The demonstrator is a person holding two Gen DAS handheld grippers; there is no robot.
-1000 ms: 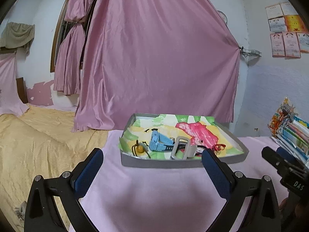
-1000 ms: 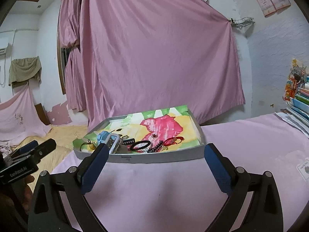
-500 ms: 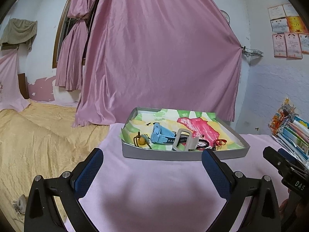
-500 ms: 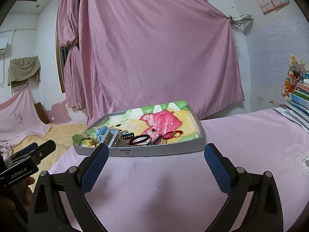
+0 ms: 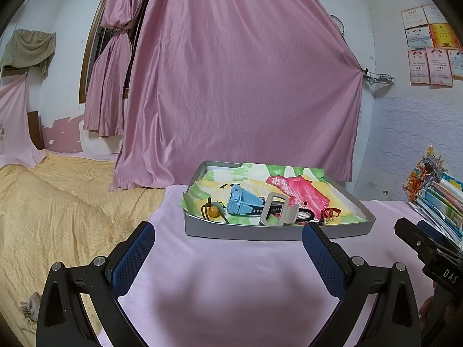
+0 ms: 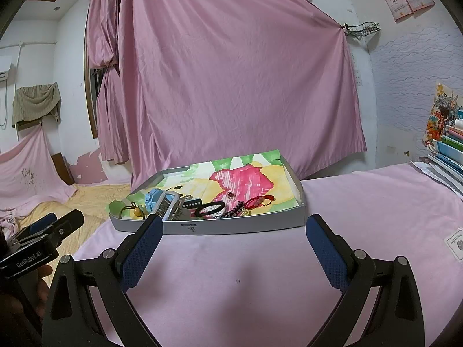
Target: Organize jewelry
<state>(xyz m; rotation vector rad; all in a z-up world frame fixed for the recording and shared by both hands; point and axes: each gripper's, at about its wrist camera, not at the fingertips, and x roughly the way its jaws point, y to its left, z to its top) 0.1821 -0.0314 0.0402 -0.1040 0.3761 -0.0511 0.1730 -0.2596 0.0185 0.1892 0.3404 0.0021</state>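
A grey tray (image 5: 277, 232) (image 6: 231, 227) lined with colourful paper sits on the pink-covered table. In it lie a blue watch (image 5: 241, 202) (image 6: 154, 198), a grey watch (image 5: 277, 212) (image 6: 170, 209), a hair tie with an amber bead (image 5: 213, 211) (image 6: 136, 210), a black hair tie (image 6: 209, 208), a beaded bracelet (image 6: 235, 209) and a red bracelet (image 5: 330, 211) (image 6: 260, 201). My left gripper (image 5: 228, 256) is open and empty, short of the tray's front wall. My right gripper (image 6: 234, 248) is open and empty, also just short of the tray.
A pink curtain (image 5: 240, 86) hangs behind the table. A bed with a yellow cover (image 5: 58, 202) lies to the left. A stack of books (image 5: 442, 199) (image 6: 447, 150) stands on the right. A small card (image 6: 457, 243) lies on the cloth at the right.
Both grippers have tilted up and pulled back a little, so the tray sits lower and flatter in both views. Both stay open; nothing in the tray has moved.
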